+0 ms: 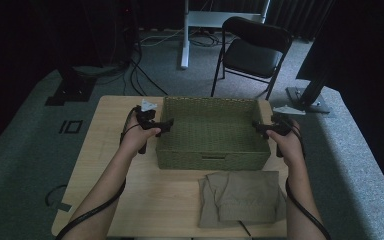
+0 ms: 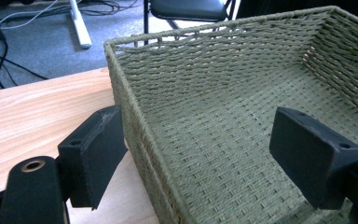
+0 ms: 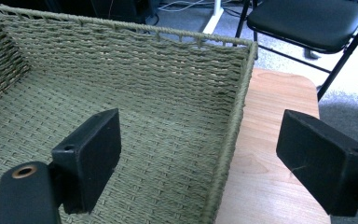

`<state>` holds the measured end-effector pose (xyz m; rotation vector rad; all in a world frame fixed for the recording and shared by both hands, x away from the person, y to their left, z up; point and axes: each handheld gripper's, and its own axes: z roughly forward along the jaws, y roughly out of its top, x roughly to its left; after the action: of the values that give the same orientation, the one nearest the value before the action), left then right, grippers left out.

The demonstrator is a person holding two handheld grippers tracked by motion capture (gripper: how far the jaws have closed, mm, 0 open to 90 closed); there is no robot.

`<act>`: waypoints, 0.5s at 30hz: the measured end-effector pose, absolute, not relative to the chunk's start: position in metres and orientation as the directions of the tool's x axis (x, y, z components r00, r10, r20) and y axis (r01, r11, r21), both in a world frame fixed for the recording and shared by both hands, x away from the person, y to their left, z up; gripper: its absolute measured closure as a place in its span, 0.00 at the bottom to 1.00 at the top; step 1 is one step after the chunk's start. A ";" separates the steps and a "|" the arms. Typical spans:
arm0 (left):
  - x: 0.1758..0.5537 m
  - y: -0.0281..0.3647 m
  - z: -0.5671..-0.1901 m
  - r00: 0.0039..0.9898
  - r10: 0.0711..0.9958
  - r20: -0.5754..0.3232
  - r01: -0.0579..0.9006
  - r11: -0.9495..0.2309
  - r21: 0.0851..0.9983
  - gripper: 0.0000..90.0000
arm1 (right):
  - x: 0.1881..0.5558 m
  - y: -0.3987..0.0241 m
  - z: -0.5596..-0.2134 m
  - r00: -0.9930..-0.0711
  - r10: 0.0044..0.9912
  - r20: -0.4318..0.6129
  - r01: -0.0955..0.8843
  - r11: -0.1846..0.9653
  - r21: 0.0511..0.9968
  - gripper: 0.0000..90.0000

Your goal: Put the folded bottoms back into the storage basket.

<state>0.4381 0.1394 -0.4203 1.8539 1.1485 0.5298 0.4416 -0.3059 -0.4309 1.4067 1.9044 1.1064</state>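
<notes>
An empty green woven basket (image 1: 210, 100) stands on the far half of the wooden table (image 1: 110, 165). My left gripper (image 1: 167, 123) is at its left wall, the right gripper (image 1: 256, 126) at its right wall. In the left gripper view, the left gripper (image 2: 196, 121) is open and straddles the basket's wall (image 2: 126, 107): one jaw sits close against the outside, the other far off over the inside. In the right gripper view, the right gripper (image 3: 200, 119) is open astride the basket's wall (image 3: 235, 121), with neither jaw touching it.
A folded khaki garment (image 1: 242, 197) lies on the table's near edge, just in front of the basket. A black folding chair (image 1: 252, 50) and a white desk leg (image 1: 184, 35) stand on the carpet beyond the table, with cables on the floor.
</notes>
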 end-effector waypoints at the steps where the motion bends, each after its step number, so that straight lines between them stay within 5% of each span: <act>1: 0.434 0.141 -0.419 0.494 0.865 -0.088 0.500 -0.200 0.843 0.21 | 0.439 -0.305 -0.429 -0.332 0.941 0.058 0.511 0.128 0.850 0.15; 15: 0.405 0.138 -0.410 0.537 0.840 -0.077 0.455 -0.211 0.865 0.21 | 0.414 -0.304 -0.425 -0.375 0.926 0.052 0.480 0.146 0.865 0.15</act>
<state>0.4053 0.1379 -0.4102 1.8474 1.0664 0.5213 0.4138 -0.3037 -0.4250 1.3387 1.9235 1.1573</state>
